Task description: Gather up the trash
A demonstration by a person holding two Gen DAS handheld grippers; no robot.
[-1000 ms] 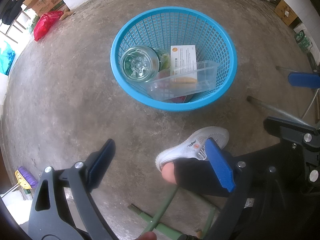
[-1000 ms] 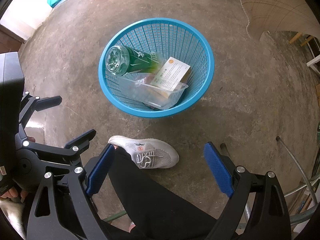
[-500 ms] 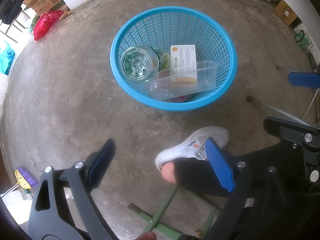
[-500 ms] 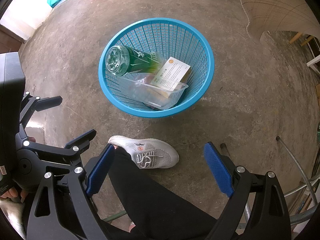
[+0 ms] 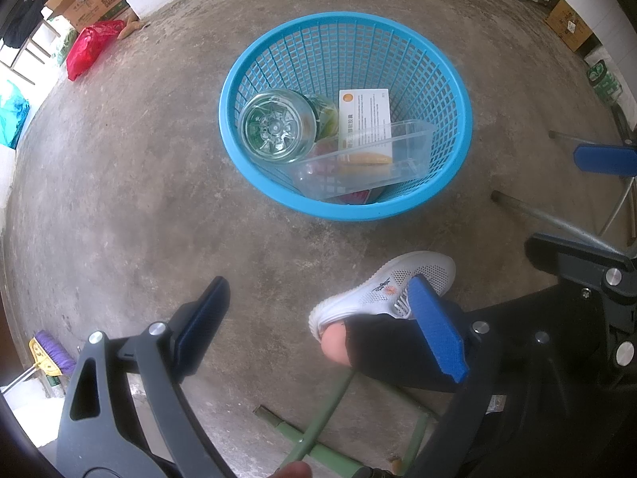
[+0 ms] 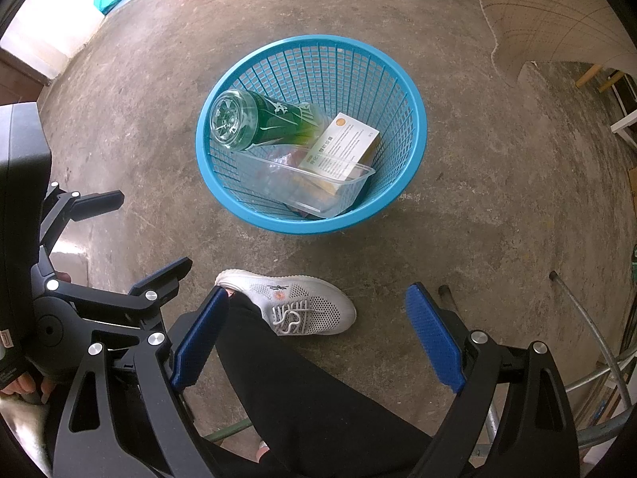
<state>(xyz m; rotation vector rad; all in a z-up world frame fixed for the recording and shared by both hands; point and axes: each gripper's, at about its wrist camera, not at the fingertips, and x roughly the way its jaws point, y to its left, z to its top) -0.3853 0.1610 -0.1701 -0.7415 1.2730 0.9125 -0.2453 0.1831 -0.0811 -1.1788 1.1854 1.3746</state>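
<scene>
A blue mesh basket (image 5: 458,91) (image 6: 414,111) stands on the concrete floor. It holds a green plastic bottle (image 5: 278,125) (image 6: 254,119), a white printed box (image 5: 364,111) (image 6: 342,143) and a clear plastic tray (image 5: 366,171) (image 6: 302,183). My left gripper (image 5: 318,322) is open and empty, held above the floor nearer than the basket. My right gripper (image 6: 318,334) is open and empty, also short of the basket. The left gripper also shows in the right wrist view (image 6: 131,239).
The person's white shoe (image 5: 386,286) (image 6: 294,302) and black trouser leg lie between the fingers. A red bag (image 5: 89,46) and cardboard boxes (image 5: 87,0) sit at the far left. Metal chair legs (image 5: 549,219) stand to the right. A green frame (image 5: 318,430) lies below.
</scene>
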